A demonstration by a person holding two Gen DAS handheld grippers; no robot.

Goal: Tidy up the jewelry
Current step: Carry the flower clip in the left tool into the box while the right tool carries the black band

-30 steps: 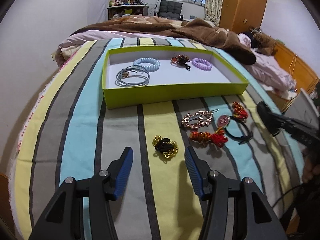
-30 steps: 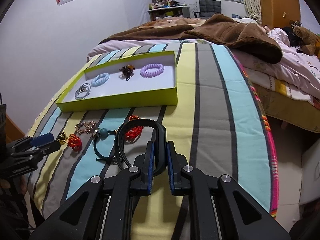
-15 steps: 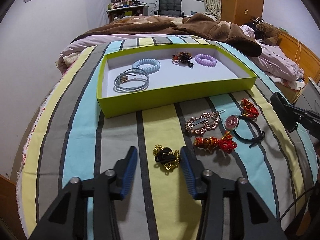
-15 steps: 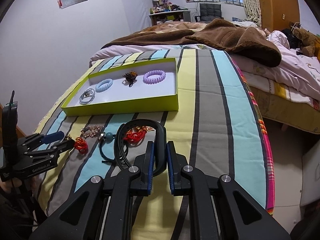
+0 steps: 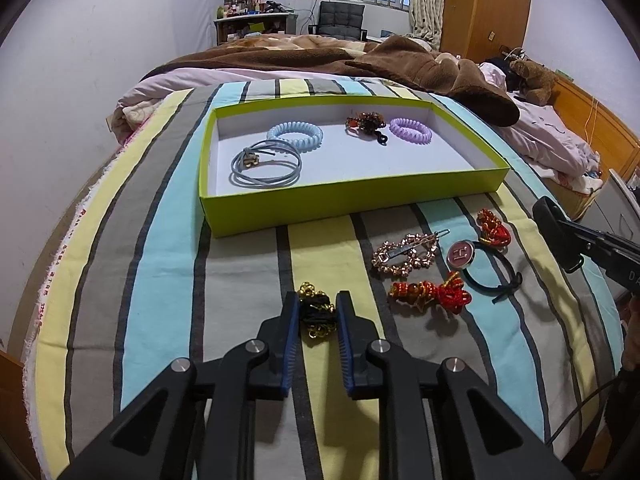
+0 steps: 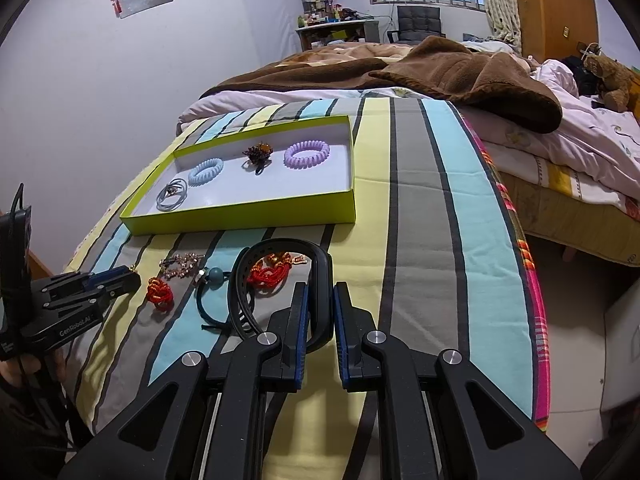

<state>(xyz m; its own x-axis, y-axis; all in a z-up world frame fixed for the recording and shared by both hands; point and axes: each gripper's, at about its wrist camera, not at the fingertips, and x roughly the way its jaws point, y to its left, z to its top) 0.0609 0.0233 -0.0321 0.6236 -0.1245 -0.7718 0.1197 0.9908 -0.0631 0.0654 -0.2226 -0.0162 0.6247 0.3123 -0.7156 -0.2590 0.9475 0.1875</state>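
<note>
2 grippers busy. Your left gripper [image 5: 317, 314] jaws just closed from wide onto black-and-gold beaded hair tie [image 5: 316, 314] on striped bedspread [image 5: 240, 280], w/ pads pinching it. Next: lift, carry to lime-green cardboard tray [image 5: 352, 204]. Right gripper [image 6: 320, 312] narrow, clamping black plastic headband [image 6: 280, 276].

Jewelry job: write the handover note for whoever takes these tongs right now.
Left tongs: just closed on the black-and-gold hair tie, still on the bedspread.
Right tongs: shut on the black headband.
Done: four pieces in the green tray.
Left: both held pieces, rose-gold clip, two red knots and the dark elastic with round charm, on the bedspread.
</note>
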